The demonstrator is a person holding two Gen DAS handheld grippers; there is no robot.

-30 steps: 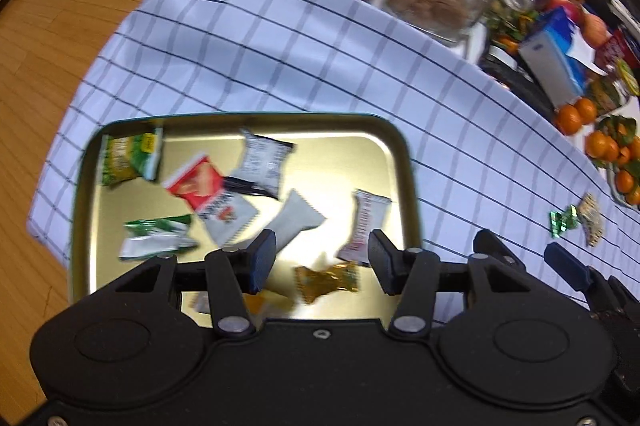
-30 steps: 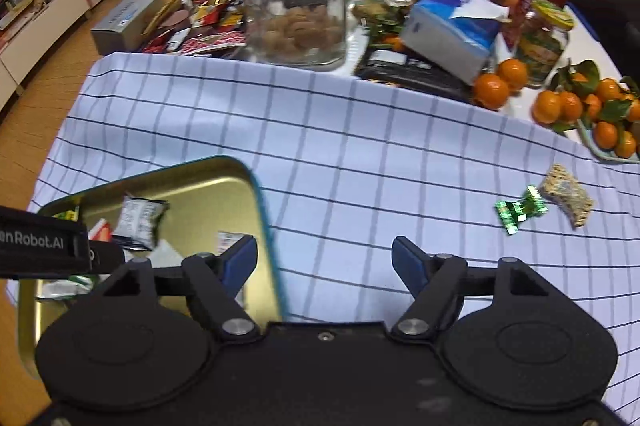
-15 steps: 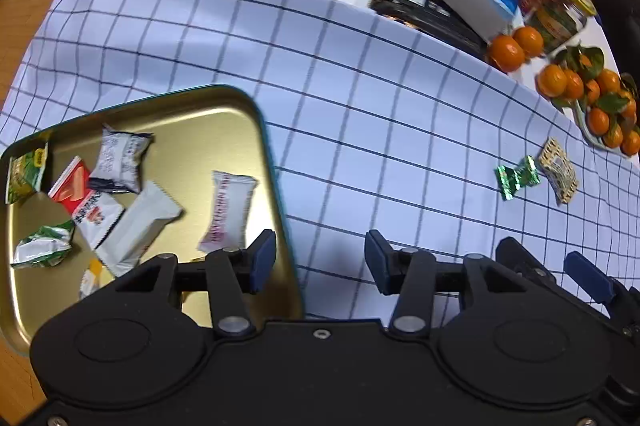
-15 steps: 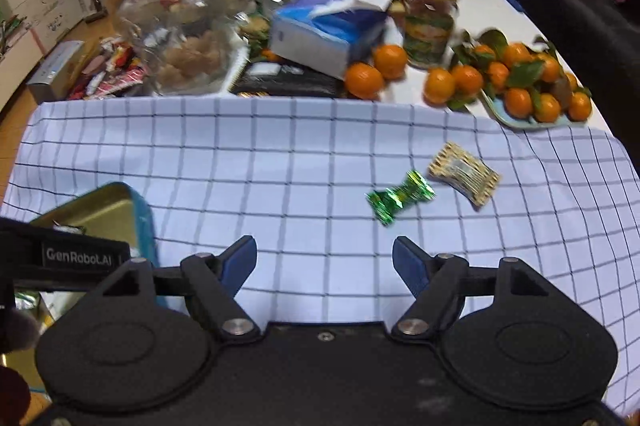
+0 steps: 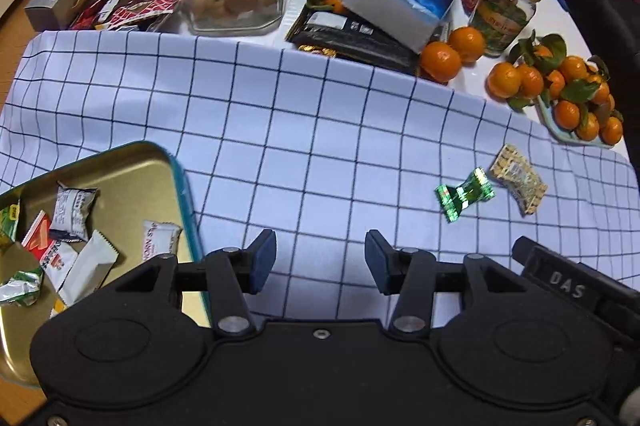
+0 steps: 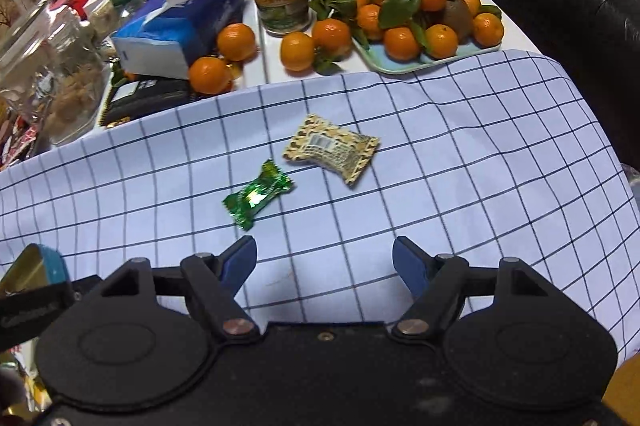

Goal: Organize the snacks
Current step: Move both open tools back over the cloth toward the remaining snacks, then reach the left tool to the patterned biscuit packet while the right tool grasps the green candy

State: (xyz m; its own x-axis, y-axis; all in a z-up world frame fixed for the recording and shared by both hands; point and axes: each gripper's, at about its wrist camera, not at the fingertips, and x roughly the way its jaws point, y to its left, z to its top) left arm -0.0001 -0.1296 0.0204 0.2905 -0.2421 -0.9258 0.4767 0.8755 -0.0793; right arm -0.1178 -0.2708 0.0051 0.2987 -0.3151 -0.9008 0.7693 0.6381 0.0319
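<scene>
Right hand-held gripper [image 6: 325, 262] wide open, empty; green candy [image 6: 256, 199] lies on the desk cloth at our 11 o'clock, beside the beige packet [image 6: 332, 147]. We centre over it, then descend

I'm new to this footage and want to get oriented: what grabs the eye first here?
Two loose snacks lie on the checked cloth: a shiny green candy and, just beyond it, a beige patterned packet, ahead of the open right gripper. The gold tray, at the left, already holds several wrapped snacks. Oranges crowd a plate behind.
</scene>
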